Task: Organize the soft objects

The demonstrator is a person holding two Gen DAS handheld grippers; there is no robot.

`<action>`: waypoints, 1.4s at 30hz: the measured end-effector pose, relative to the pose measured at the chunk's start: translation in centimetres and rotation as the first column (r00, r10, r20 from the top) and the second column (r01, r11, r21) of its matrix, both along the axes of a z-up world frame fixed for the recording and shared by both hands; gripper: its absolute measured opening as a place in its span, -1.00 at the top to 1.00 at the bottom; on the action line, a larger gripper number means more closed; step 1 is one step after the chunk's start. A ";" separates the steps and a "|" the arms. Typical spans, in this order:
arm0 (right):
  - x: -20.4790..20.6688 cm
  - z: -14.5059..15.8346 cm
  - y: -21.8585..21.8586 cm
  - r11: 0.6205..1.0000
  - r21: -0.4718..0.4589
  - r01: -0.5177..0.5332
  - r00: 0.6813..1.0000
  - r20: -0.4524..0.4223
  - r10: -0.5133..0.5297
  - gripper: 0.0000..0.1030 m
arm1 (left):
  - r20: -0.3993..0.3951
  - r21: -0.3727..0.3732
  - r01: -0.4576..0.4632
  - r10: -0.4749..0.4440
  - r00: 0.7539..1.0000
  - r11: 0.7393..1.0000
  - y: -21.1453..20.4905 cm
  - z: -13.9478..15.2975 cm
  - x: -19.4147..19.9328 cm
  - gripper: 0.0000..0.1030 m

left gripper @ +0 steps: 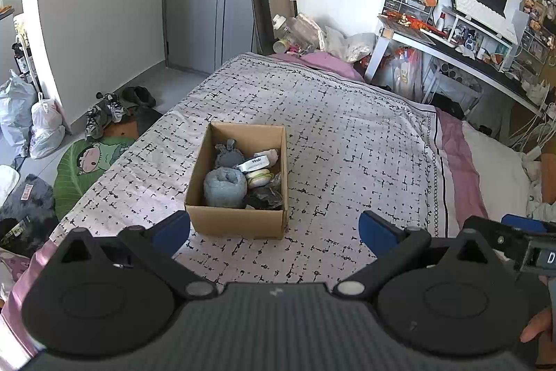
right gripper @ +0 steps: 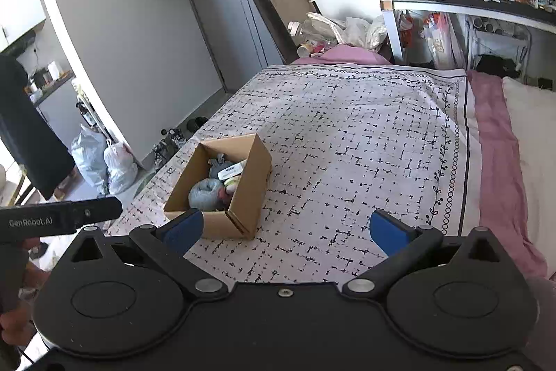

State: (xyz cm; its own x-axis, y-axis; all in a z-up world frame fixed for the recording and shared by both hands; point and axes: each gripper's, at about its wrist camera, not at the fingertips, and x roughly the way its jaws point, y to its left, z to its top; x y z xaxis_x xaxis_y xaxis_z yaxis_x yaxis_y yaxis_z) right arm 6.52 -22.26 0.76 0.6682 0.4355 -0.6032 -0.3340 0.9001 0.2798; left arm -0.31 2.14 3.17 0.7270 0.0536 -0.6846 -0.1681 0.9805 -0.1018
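the cardboard box [left gripper: 239,183] sits on the bed [left gripper: 347,141], and it is the landmark for everything here. inside it lie the soft objects: a rolled blue-grey bundle [left gripper: 225,187] at the near left corner, a darker grey knotted piece [left gripper: 227,155] behind it, a white band with lettering [left gripper: 255,162] toward the middle, and a dark crumpled item [left gripper: 264,197] at the near right corner. the bedspread around the box shows no loose soft things, so my guess is the sorting is at or near its end.

the left hand-held gripper [left gripper: 274,228] hangs just in front of the box, jaws spread wide and empty. the right hand-held gripper [right gripper: 286,230] is also released, holding nothing, with the box off to its left.

if something in the box is to be reached, i would come down from above over one bundle, keeping the fingers clear of the box walls, and pinch the bulk of the fabric rather than a loose edge.

the pale items beside the white band are too tangled to name. the near wall hides the box floor, and in the right wrist view the right wall covers part of the contents.
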 end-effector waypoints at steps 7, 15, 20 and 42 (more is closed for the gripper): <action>-0.5 0.2 0.1 1.000 -0.012 0.005 1.000 0.002 -0.005 -1.00 | 0.014 0.012 0.009 -0.010 1.000 1.000 -0.1 0.4 -0.7 -0.99; -0.8 0.5 0.5 0.999 -0.050 0.009 1.000 0.016 -0.009 -1.00 | 0.016 0.025 0.015 -0.015 1.000 1.000 -0.3 0.6 -1.0 -0.99; -1.1 0.7 0.6 0.998 -0.061 0.006 1.000 0.025 -0.005 -1.00 | 0.026 0.039 0.023 -0.024 0.999 0.999 -0.4 0.7 -1.3 -0.99; -1.0 0.8 0.6 0.995 -0.098 0.027 0.999 0.043 -0.022 -1.00 | 0.024 0.052 0.025 -0.026 0.999 0.998 -0.6 0.7 -1.2 -0.99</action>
State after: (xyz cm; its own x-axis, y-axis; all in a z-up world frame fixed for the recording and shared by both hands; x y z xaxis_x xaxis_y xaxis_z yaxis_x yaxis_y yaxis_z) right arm 5.49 -21.68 1.53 0.7037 0.3586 -0.6134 -0.3211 0.9306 0.1757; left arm -1.52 1.58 3.86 0.7454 0.0694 -0.6629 -0.1411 0.9885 -0.0552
